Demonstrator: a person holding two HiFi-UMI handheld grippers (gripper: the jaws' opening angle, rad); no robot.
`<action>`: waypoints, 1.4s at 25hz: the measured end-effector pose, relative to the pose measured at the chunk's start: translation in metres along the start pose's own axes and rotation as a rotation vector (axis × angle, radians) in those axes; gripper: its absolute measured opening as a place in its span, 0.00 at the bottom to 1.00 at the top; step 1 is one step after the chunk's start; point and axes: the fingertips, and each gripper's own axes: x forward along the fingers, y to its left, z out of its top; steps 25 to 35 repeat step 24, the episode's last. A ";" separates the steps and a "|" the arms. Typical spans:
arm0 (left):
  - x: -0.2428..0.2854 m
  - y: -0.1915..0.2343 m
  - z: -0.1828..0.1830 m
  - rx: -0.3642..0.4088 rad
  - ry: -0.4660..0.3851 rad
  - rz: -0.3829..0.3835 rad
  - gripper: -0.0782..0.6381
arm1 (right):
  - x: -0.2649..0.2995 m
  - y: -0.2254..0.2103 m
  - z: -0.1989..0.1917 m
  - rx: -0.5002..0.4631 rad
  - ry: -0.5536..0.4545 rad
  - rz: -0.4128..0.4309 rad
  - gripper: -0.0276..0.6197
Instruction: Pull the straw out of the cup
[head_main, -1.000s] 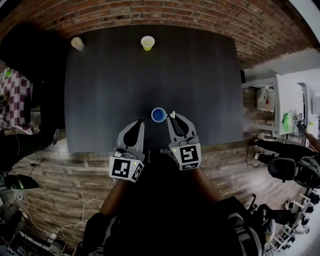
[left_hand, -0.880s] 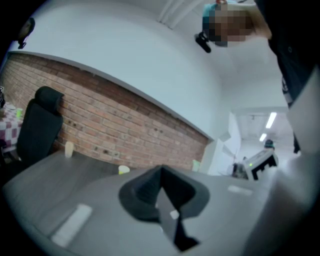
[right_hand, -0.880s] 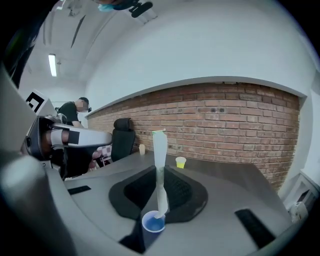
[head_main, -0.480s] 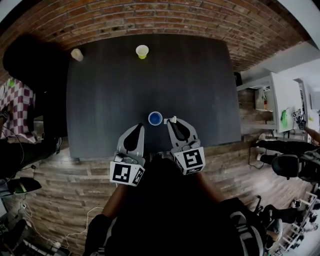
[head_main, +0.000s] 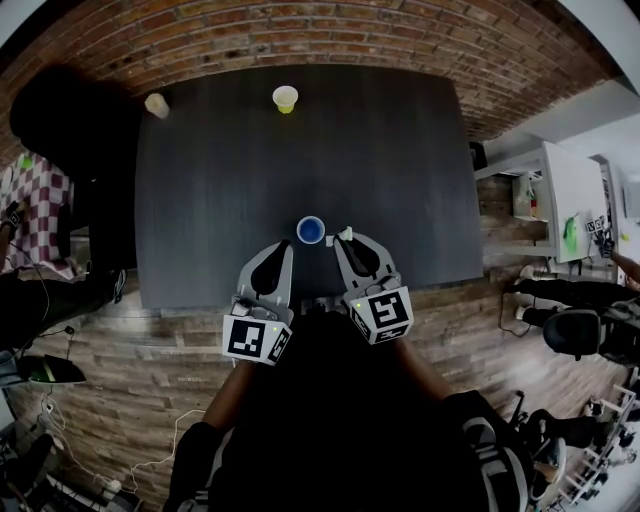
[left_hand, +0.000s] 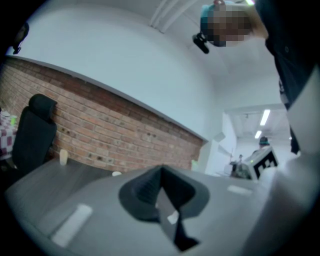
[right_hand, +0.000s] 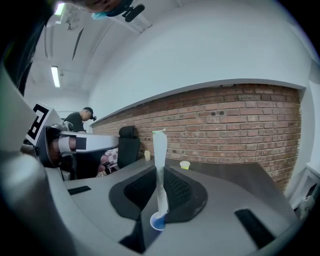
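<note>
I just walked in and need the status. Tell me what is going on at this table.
A person holds a claw in each hand over a dark table. The right claw is shut on a pale straw, held upright just beside the blue cup. In the head view the straw looks clear of the cup. The left claw is shut on nothing, close to the cup. A yellow cup stands near the table's far edge.

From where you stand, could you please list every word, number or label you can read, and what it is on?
None: no word or number is readable in any view.
Left marker cube, right marker cube: black-and-white square patterns, not text.
Blue cup, yellow cup, straw: no print shows.
</note>
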 end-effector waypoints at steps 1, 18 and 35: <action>0.000 0.000 0.000 0.000 0.000 -0.001 0.12 | 0.000 0.000 0.000 -0.002 0.000 0.000 0.11; -0.007 -0.001 -0.007 0.015 0.022 -0.022 0.12 | 0.002 0.010 0.000 -0.006 -0.005 0.024 0.11; -0.005 -0.002 -0.005 0.018 0.016 -0.021 0.12 | 0.003 0.008 0.002 -0.009 -0.003 0.025 0.11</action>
